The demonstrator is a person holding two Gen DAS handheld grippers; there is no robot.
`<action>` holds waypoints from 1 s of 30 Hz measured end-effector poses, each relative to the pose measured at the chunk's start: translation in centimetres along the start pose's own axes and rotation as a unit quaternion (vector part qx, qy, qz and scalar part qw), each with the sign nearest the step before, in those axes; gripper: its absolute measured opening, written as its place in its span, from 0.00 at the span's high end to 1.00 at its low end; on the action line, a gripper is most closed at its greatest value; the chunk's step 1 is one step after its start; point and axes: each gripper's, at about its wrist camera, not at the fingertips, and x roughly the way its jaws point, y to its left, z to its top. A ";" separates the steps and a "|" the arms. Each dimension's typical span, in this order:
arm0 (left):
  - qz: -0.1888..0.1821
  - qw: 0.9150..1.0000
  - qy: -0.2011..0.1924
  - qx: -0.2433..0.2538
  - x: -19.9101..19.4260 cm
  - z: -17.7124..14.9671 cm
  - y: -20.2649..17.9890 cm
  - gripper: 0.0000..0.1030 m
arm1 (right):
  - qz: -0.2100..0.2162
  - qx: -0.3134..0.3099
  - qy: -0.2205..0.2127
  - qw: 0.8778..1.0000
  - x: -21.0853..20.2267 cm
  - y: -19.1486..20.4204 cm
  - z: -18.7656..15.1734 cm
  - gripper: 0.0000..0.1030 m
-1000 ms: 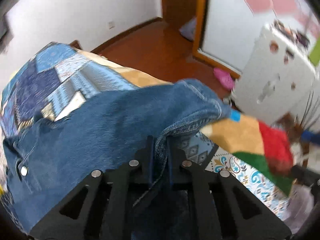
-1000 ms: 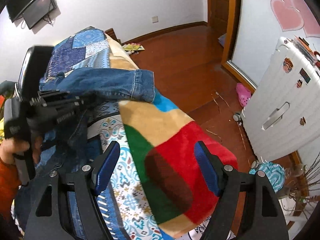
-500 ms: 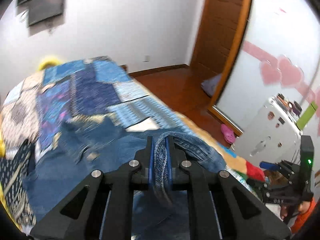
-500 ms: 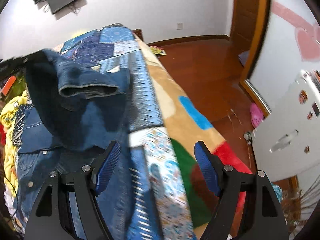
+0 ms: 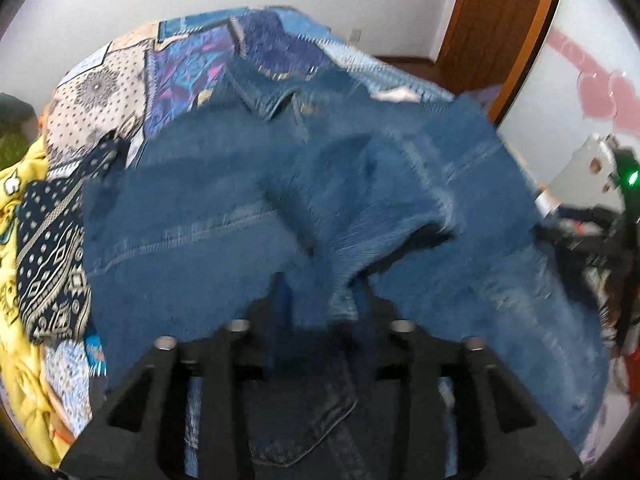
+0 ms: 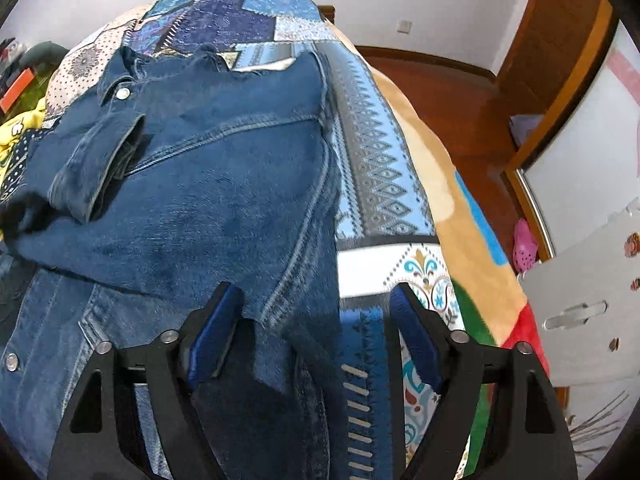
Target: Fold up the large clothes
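Note:
A blue denim jacket [image 5: 280, 208] lies spread on the patchwork bedspread [image 5: 192, 60], collar at the far end. My left gripper [image 5: 324, 300] hovers over its middle with its jaws opening. A bunched fold of denim [image 5: 348, 280] stands loose between the fingers, close to the right one. In the right wrist view the jacket [image 6: 224, 184] has a sleeve folded across it, its cuff [image 6: 92, 168] lying at the left. My right gripper [image 6: 316, 320] hangs wide over the jacket's right edge, jaws still opening. The denim hem lies under the gap, not pinched.
A yellow cloth [image 5: 16, 344] and a dark patterned garment [image 5: 48, 264] lie left of the jacket. The bed's colourful fleece blanket [image 6: 472, 240] drops off at the right toward the wooden floor [image 6: 460, 92]. A white suitcase [image 6: 588, 300] and a pink shoe [image 6: 524, 244] are beside it.
My left gripper carried the pinched denim sleeve leftward across the jacket, then its jaws came apart around it. My right gripper moved left from the blanket to the jacket's right edge.

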 end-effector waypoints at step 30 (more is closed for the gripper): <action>0.132 0.969 -0.062 0.200 3.2 5.5 -11.0 0.73 | -0.005 -0.010 -0.030 0.999 -4.7 0.2 -2.5 0.19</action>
